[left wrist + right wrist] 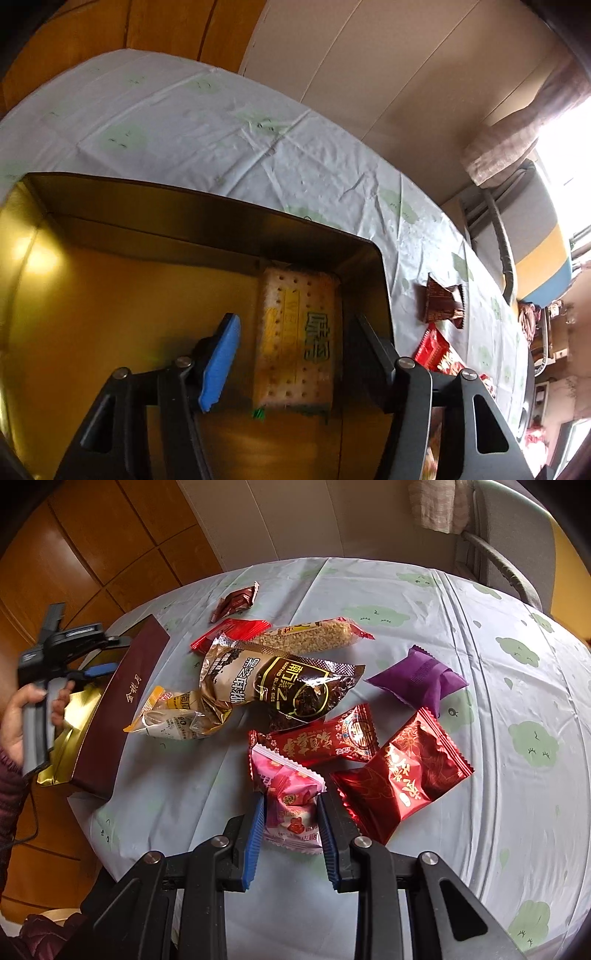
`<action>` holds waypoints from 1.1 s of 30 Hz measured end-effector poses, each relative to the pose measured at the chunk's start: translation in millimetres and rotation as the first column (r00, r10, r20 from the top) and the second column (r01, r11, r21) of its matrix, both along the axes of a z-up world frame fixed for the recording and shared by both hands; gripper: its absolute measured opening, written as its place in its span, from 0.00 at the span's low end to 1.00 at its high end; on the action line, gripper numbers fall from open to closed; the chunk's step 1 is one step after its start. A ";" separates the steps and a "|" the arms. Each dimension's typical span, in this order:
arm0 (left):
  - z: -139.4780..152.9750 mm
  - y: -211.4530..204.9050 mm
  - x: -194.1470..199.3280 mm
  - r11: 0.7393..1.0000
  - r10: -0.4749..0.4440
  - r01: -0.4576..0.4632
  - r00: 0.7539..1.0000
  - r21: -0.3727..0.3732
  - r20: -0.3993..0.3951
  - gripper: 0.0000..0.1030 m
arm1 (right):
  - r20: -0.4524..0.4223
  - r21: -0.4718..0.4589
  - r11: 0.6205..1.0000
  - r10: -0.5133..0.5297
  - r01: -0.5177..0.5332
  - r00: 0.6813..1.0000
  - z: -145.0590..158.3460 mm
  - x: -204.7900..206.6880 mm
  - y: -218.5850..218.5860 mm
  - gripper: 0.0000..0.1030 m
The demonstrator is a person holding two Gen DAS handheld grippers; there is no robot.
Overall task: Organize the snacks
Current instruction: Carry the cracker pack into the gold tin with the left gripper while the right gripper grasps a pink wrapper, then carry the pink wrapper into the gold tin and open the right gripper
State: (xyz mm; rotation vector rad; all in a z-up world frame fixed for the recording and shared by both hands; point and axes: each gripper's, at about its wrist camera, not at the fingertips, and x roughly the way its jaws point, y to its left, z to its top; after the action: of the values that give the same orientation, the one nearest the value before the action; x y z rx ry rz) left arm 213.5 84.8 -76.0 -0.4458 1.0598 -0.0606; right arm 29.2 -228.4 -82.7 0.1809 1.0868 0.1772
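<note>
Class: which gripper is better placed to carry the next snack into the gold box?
Right: the right gripper is clamped on the pink packet; the left gripper stands open over a cracker pack lying in the box.

The tablecloth (424,590) is pale blue with soft green cloud shapes. The box (92,295) shines gold inside, its outer wall (122,698) maroon with gold lettering. Inside it lies a cracker packet (295,339) — cream and yellow, green characters. At centre of the right wrist view, a dark brown and gold sesame packet (280,683); right of it a plain purple pouch (417,681); lower down, a red foil packet (402,775) with gold script and a pink packet (291,801) — red flowers printed on it.
</note>
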 end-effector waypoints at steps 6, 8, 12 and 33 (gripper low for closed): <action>32.4 -1.4 -62.8 0.989 -0.028 0.010 0.993 0.148 0.117 0.65 | 0.020 -0.010 1.000 -0.013 0.013 1.000 -1.3 -0.8 2.2 0.28; 40.2 -6.3 -90.6 0.977 -0.062 0.029 0.987 0.212 0.151 0.67 | 0.026 -0.017 1.000 -0.016 0.017 1.000 -0.6 -1.0 3.4 0.28; 42.4 -8.8 -130.2 0.959 -0.093 0.041 0.980 0.281 0.175 0.68 | 0.036 -0.042 0.999 -0.021 0.023 0.999 3.6 -1.5 8.1 0.27; 40.5 4.2 -179.5 0.950 -0.052 -0.017 0.976 0.310 0.210 0.77 | 0.167 -0.013 0.950 0.310 -0.313 0.936 77.1 25.9 148.6 0.26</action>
State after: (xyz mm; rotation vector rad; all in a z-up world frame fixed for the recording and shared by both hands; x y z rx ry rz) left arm 34.0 89.0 -35.5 -0.1392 0.8396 0.0417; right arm 55.0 -79.8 -5.6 0.0032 0.9420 0.4773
